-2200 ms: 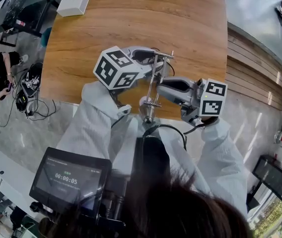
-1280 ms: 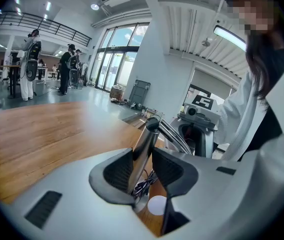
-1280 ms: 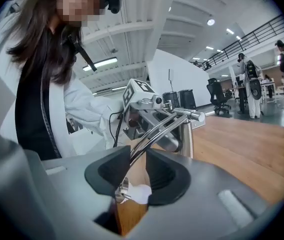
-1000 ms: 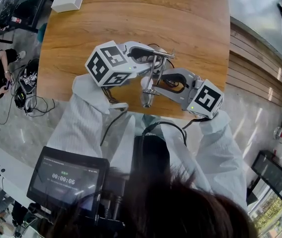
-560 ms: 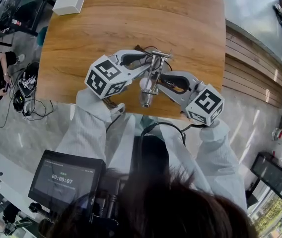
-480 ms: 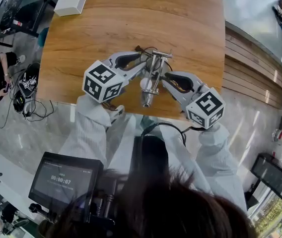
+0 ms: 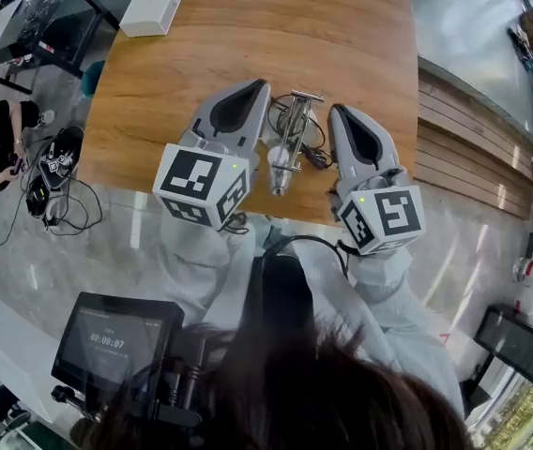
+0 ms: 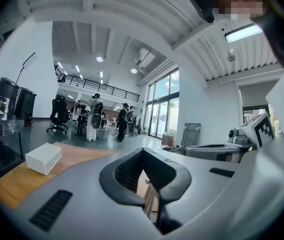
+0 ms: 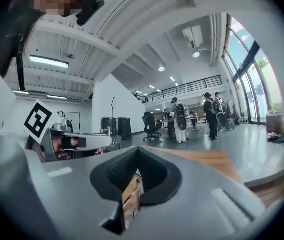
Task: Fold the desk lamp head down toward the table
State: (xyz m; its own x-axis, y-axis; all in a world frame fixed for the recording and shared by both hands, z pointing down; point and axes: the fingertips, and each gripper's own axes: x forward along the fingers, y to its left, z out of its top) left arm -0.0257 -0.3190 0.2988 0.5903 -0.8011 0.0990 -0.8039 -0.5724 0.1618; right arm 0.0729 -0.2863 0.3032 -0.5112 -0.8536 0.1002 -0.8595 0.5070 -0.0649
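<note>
Wooden table (image 7: 342, 26): white box (image 7: 154, 3) at the far-left corner, not relevant. Left gripper (image 7: 261, 85) and right gripper (image 7: 335, 111) flank the metal desk lamp (image 7: 288, 141), just beside it, neither touching. Lamp stands near the table's near edge, cable (image 7: 315, 156) on its right. Head angle unclear from above. Suggest one gripper pins the stem while the other presses the head down slowly about its hinge; tipping is the risk. Both tongs pressed together, empty. Forearms parallel, pointing forward, roughly level.
</note>
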